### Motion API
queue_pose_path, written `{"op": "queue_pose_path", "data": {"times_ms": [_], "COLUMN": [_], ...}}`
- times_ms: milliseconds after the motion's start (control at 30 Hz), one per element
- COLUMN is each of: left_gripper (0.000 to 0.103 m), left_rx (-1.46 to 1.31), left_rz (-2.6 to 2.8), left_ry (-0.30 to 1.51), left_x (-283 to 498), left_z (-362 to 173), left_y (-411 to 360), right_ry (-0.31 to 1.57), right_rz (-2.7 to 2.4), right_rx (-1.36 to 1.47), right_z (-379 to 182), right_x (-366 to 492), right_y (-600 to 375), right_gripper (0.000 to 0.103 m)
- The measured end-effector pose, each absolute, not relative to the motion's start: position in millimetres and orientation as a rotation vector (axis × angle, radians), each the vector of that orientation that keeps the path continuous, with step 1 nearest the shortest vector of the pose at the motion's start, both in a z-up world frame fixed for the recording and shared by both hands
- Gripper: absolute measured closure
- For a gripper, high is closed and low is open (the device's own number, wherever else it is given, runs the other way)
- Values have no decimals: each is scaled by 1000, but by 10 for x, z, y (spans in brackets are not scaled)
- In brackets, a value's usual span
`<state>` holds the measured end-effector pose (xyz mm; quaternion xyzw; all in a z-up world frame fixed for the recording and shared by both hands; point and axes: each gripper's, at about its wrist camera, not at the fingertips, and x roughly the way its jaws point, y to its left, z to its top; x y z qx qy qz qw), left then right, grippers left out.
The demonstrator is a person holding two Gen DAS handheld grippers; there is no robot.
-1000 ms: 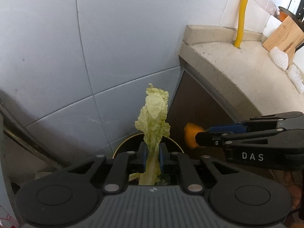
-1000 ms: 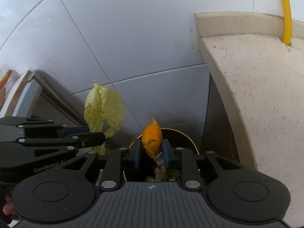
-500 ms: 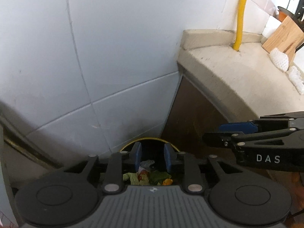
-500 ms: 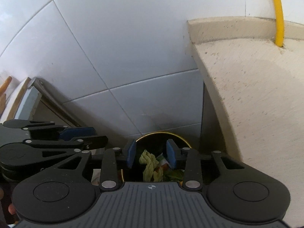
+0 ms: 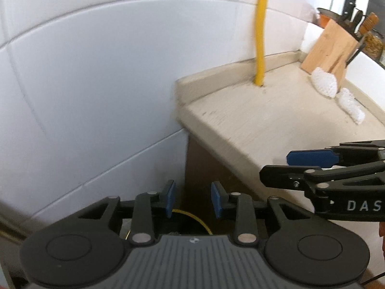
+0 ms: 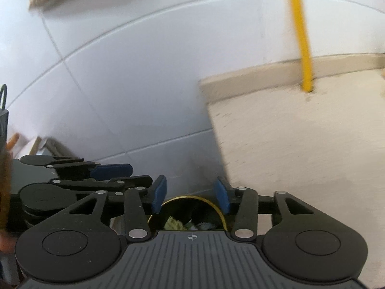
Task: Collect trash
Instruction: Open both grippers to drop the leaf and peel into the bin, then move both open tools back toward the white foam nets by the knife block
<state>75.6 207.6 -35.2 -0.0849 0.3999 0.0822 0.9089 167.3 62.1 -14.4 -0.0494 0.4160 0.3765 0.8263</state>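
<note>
Fingers of both grippers, just opening, hold nothing; only the right view shows scraps [image 6: 175, 224] in the bin [image 6: 192, 197].

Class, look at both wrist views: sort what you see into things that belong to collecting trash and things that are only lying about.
Belong to the job:
- trash bin with scraps inside
- left gripper, jaws just opened, empty
- right gripper, jaws just opened, empty

Just lying about:
- knife block
- white foam nets
- yellow pipe
- countertop
</note>
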Motion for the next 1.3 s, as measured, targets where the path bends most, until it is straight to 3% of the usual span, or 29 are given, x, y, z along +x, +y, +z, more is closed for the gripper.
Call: {"op": "queue_pose_path", "data": {"times_ms": [733,1300], "left_gripper": [48,44], "left_rx": [-28,45], "left_rz": [-72,-217], "left_ry": [742,762], "left_x": [1760,2597], "left_z": [39,-24], "left_y": [1170,498], "right_ry": [775,795], "right_rz": [446,239], "right_rx": [-3,10], "right_z": [188,92], "right_x": [2149,2590], "right_y": [-792,-1630], "right_gripper": [28,21]}}
